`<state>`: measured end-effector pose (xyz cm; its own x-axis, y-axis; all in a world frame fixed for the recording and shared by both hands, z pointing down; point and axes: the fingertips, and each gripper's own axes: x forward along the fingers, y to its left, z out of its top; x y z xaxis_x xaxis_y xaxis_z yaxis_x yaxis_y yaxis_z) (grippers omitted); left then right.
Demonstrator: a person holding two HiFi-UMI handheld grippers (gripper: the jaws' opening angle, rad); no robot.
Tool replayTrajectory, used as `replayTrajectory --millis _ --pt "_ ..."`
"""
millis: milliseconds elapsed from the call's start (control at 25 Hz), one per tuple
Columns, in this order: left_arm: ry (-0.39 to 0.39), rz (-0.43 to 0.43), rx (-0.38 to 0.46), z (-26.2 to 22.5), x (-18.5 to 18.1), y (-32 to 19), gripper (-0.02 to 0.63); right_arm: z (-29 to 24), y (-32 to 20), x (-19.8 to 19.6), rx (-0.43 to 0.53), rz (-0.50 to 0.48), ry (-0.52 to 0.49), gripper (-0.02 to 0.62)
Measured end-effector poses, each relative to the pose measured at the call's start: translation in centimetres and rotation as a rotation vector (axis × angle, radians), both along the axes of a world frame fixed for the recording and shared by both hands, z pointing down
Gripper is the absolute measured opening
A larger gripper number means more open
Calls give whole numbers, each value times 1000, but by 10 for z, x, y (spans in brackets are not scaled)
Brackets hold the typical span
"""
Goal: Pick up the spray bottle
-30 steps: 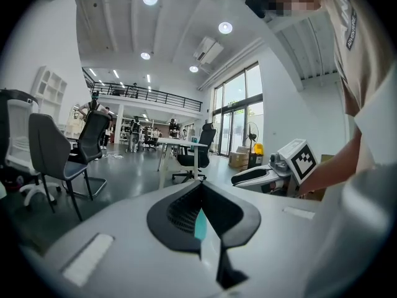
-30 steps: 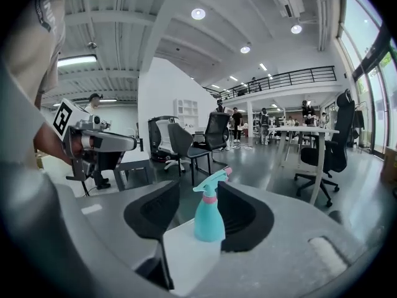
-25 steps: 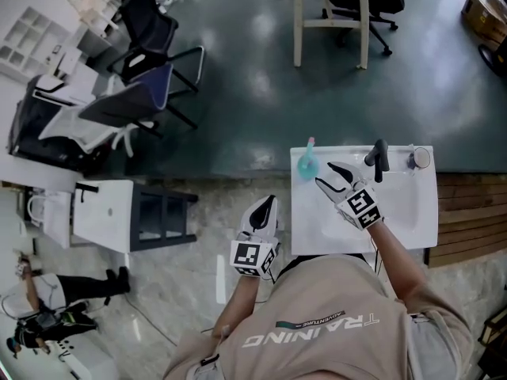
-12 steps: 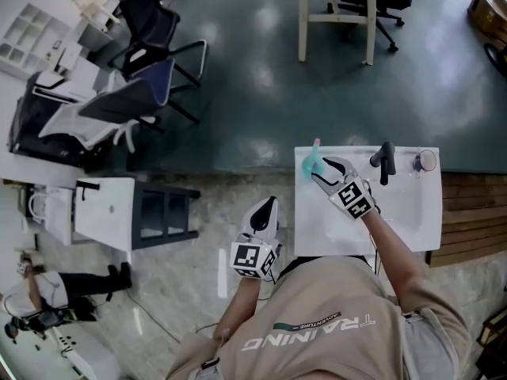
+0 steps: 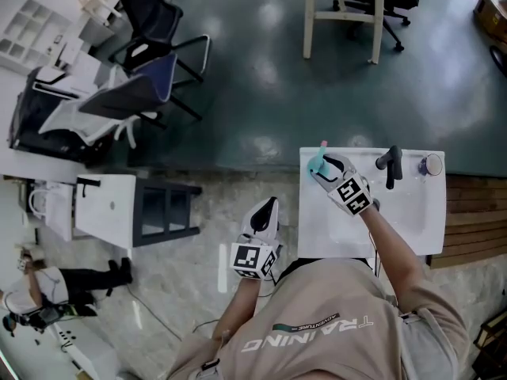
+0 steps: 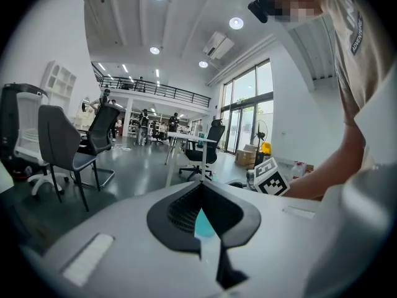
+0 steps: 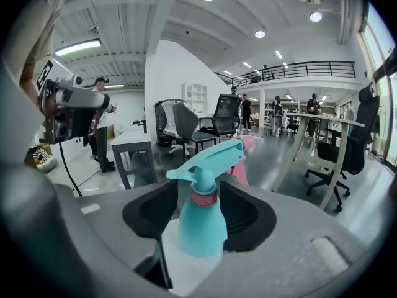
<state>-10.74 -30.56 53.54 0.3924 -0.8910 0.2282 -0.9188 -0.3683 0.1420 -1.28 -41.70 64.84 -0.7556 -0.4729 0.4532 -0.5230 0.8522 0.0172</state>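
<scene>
The teal spray bottle (image 5: 317, 163), with a pink collar and a pink nozzle tip, stands upright at the far left corner of the white sink top (image 5: 412, 236). My right gripper (image 5: 323, 168) reaches it from the near right. In the right gripper view the spray bottle (image 7: 203, 219) fills the space between the two black pads (image 7: 149, 213), and both jaws lie against its body. My left gripper (image 5: 267, 208) hangs left of the sink top, off its edge, with its jaws together and nothing in them. A sliver of the bottle (image 6: 203, 224) shows past the left gripper's jaws.
A black faucet (image 5: 390, 165) and a small round container (image 5: 432, 165) stand at the sink top's far edge. Wooden boards (image 5: 475, 212) lie to its right. A low white table (image 5: 103, 212) and a dark shelf (image 5: 162, 212) sit to the left, office chairs (image 5: 150, 77) beyond.
My right gripper moved left and forward to the spray bottle, and its wide-open jaws came in around it. The left gripper stayed put.
</scene>
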Motion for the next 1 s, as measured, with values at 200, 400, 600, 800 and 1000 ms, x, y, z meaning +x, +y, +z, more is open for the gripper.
replayTrajectory --millis 200,400,600,800,1000 --pt "-3 -7 -15 4 -4 0 18 -1 -1 -5 11 -2 -17 201" --pt "-4 -9 -14 3 -6 0 18 -5 -6 -3 35 30 -31 132" --pt "-8 -16 -19 5 -11 1 18 -5 -6 -3 47 39 -39 135" --pt "-8 -16 -22 8 -11 2 18 -4 -6 -2 48 46 -47 132" --pt "-4 -14 -19 6 -9 2 18 -6 -3 0 52 45 -38 130"
